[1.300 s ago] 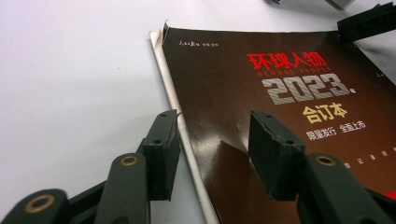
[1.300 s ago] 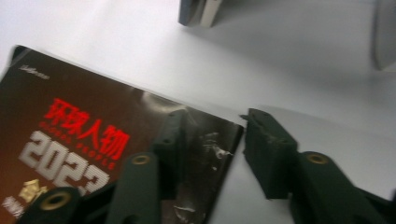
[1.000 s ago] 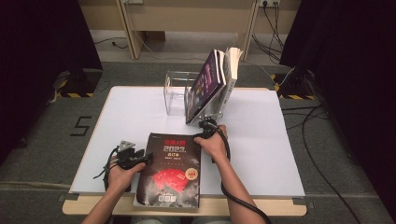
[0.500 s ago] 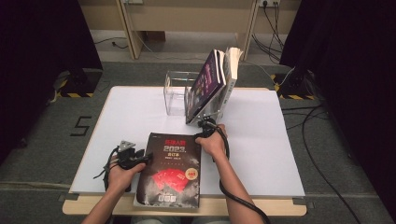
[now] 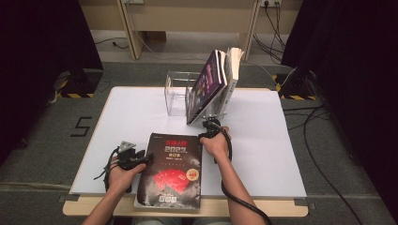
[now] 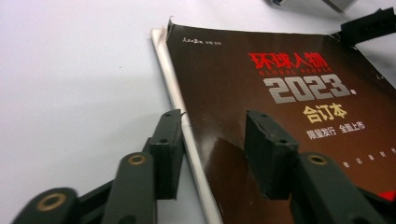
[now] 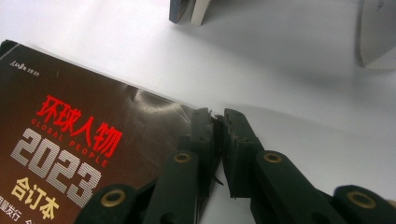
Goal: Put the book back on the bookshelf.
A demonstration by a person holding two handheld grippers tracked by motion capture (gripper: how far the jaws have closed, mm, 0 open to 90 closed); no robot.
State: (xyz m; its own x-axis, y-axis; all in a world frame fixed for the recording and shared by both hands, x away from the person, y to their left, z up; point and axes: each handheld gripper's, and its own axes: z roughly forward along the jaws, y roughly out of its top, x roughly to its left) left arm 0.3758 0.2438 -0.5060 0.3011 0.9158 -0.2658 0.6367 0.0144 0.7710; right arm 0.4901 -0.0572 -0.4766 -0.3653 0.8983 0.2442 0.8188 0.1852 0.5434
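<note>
The white rectangular table (image 5: pixel 263 154) carries everything, its near edge showing a strip of pale wood. Toward its far side two books lean together, a purple-covered book (image 5: pixel 208 84) in front and a pale-edged book (image 5: pixel 231 70) behind, propped against a clear plastic box-shaped stand (image 5: pixel 176 91).

Flat at the near middle of the table lies the dark brown glossy magazine with red and silver lettering (image 5: pixel 171 171), its bottom edge reaching over the table's near edge. In the left gripper view its white spine edge (image 6: pixel 175 91) runs up between the jaws.

The left gripper (image 6: pixel 212 149), held low at the magazine's left side, has its jaws about half open and they have just been closing a little; they straddle the spine edge, one pad on the table side and one over the cover, not pressing it.

The right gripper (image 7: pixel 218 140) sits at the magazine's upper right corner in the high view. Its jaws have just been closing and now stand nearly together, pinching the thin corner of the cover between the pads.
</note>
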